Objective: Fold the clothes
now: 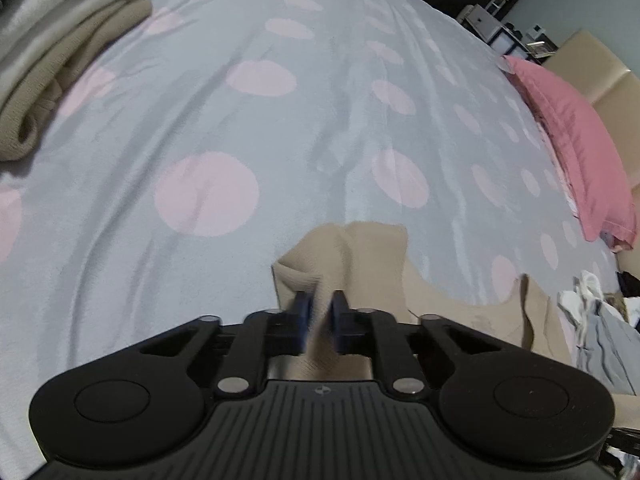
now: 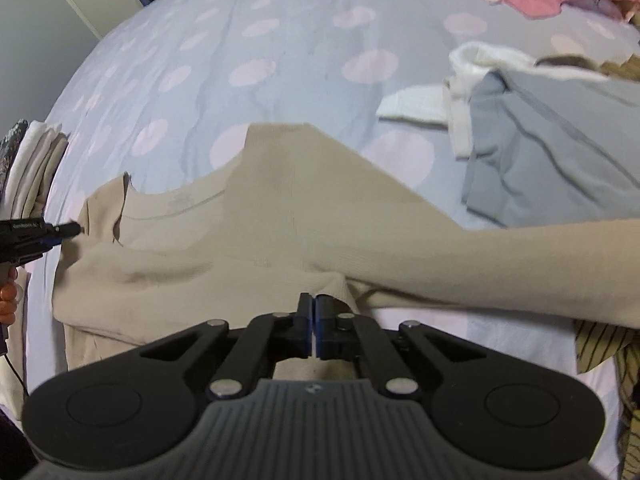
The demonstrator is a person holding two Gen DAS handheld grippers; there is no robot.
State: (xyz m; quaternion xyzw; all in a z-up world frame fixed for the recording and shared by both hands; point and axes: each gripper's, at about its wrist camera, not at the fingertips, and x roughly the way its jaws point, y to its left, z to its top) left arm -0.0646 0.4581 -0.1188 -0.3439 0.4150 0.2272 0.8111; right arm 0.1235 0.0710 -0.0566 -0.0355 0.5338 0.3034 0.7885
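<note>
**Both claws clamped on the beige top**

The left claw (image 1: pixel 320 304) is clenched on a bunched fold of the beige top (image 2: pixel 280 216), cloth pinched between its blue pads. The right claw (image 2: pixel 313 308) is likewise clenched, its pads meeting over the top's near edge. The top lies spread on the bed (image 1: pixel 280 120), stretching ahead of the right claw, one sleeve trailing off to its right. Beyond that sleeve sits a grey garment (image 2: pixel 560 152) with a white one (image 2: pixel 420 104) beside it. Far ahead-left of the left claw rests a stack of folded clothes (image 1: pixel 60 60); a pink pillow (image 1: pixel 572 144) lies far to its right.
</note>
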